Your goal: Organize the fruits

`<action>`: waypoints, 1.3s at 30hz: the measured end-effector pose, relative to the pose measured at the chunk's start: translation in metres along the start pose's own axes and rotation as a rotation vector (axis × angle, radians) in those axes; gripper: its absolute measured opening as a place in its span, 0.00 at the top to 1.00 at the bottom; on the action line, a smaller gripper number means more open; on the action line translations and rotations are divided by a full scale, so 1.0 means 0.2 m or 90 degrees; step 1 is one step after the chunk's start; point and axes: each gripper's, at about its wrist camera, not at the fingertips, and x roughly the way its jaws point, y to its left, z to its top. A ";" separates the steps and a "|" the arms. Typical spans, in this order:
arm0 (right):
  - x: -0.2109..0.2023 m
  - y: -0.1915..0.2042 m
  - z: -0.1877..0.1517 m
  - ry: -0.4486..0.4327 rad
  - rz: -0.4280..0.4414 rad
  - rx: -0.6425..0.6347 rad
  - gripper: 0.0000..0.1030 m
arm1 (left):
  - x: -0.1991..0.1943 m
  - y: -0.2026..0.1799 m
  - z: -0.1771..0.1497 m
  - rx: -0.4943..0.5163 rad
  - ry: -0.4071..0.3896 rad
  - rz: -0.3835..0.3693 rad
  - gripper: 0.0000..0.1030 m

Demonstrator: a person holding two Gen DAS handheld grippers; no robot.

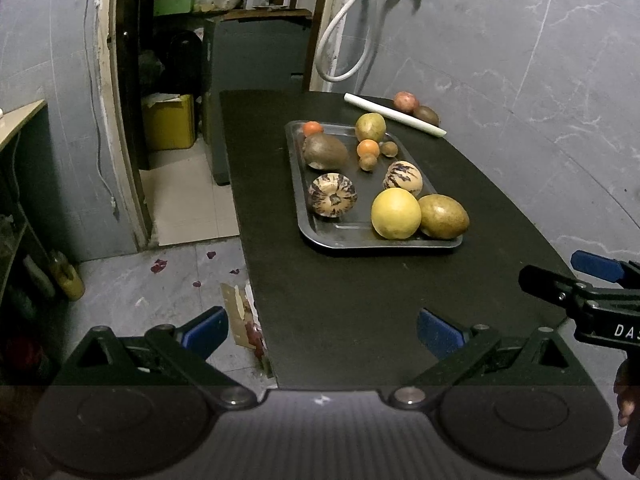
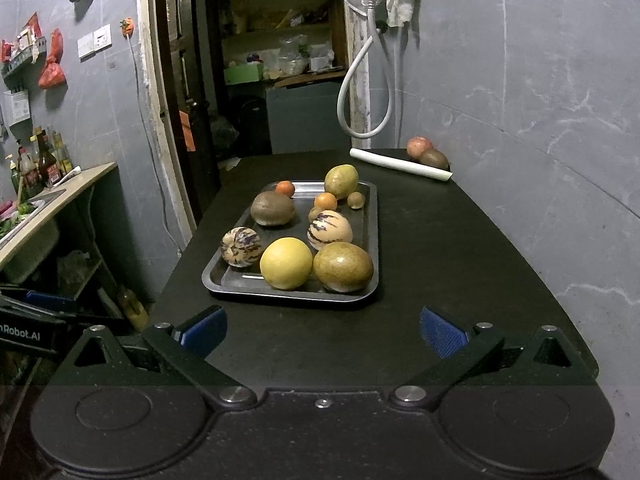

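While fruit sits on the tray [image 2: 370, 240], both grippers' fingers [image 1: 206, 330] [image 2: 442, 336] gape wide, holding nothing.

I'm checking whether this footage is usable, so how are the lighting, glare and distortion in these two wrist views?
Left wrist view: dim, with dark fisheye corners; the table edges bow outward; the tray rim catches a faint sheen; the yellow round fruit stays sharp. Right wrist view: equally dim, the doorway frame curves; the tray's far floor shows mild glare; the open right tool is dark.
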 end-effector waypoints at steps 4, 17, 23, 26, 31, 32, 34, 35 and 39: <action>0.00 0.00 0.00 0.000 0.000 -0.001 0.01 | 0.00 0.01 0.00 -0.003 0.000 0.000 0.00; 0.01 0.01 0.00 0.003 0.001 -0.006 0.01 | 0.01 0.02 0.00 -0.010 0.008 0.000 0.00; 0.01 0.02 0.01 0.005 0.000 -0.008 0.01 | 0.02 0.02 0.00 -0.019 0.011 0.005 0.00; 0.02 0.03 0.01 0.006 -0.001 -0.012 0.01 | 0.01 0.02 0.01 -0.025 0.015 0.014 0.01; 0.03 0.03 0.01 0.007 -0.003 -0.013 0.01 | 0.02 0.00 0.02 -0.006 0.008 0.040 0.01; 0.03 0.03 0.02 0.007 -0.003 -0.013 0.01 | 0.01 0.01 0.03 -0.008 0.007 0.037 0.01; 0.03 0.03 0.02 0.008 -0.003 -0.014 0.01 | 0.02 0.01 0.03 -0.015 0.005 0.028 0.01; 0.03 0.03 0.02 0.008 -0.003 -0.015 0.01 | 0.02 0.02 0.03 -0.017 0.005 0.025 0.01; 0.03 0.03 0.02 0.009 -0.004 -0.015 0.01 | 0.02 0.01 0.04 -0.013 0.001 0.027 0.01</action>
